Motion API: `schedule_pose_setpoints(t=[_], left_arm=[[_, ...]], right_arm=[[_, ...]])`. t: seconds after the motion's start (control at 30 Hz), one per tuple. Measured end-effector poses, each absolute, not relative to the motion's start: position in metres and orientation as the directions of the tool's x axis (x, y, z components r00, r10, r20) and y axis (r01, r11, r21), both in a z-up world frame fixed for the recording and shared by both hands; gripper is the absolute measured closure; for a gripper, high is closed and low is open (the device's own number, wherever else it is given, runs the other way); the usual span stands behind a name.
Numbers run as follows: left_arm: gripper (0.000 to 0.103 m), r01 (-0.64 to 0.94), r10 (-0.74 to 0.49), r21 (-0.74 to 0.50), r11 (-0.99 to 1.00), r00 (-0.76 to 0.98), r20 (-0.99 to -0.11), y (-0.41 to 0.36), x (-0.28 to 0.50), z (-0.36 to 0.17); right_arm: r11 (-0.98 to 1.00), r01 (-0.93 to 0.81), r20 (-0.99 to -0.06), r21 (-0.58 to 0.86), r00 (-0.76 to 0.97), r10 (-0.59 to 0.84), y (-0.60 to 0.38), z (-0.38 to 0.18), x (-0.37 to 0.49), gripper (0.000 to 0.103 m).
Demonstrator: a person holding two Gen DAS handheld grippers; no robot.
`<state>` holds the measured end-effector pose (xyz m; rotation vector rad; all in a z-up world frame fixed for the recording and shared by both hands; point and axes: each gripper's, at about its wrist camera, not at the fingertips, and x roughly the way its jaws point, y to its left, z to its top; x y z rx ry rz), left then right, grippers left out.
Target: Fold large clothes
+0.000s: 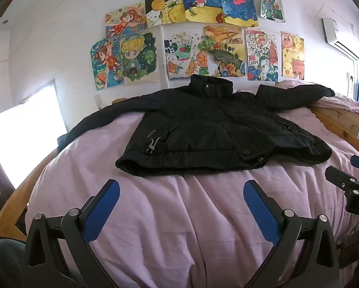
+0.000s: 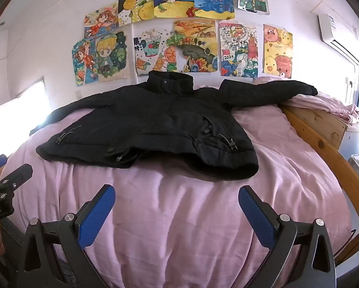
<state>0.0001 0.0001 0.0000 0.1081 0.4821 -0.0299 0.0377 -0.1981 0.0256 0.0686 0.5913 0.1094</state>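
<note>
Jacket spread flat and face up, nothing folded yet — that is how the task is judged to stand. It is laid out on the pink bedsheet, collar pointed toward the wall of children's drawings, hem nearest the grippers. Both sleeves are seen stretched out to either side of the body: one runs off the jacket toward the bright window, the other is draped toward the wooden bed frame and a rumpled pink cloth beyond it. No sleeve has been brought in, no side has been turned over, so every fold is still to be made.

Just short of the jacket's hem, the left gripper is held with its blue pads spread wide and nothing between them. The right gripper is likewise held agape, empty, clear of the hem. Neither is touching the fabric. A sleeve would seem the likely first thing to be taken up, though which one cannot be told.
</note>
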Motion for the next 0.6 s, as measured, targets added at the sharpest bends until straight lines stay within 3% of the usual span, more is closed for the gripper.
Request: schedule_pose_setpoints(t=[0.6], left_arm=[[0.002,0.052,0.000,0.101,0.994,0.887,-0.463,0.0008,-0.0004,0.0004]], right_arm=[[0.991,-0.081,-0.554,0.103,0.823,0.125,-0.1992,0.0239,0.0387,0.000]])
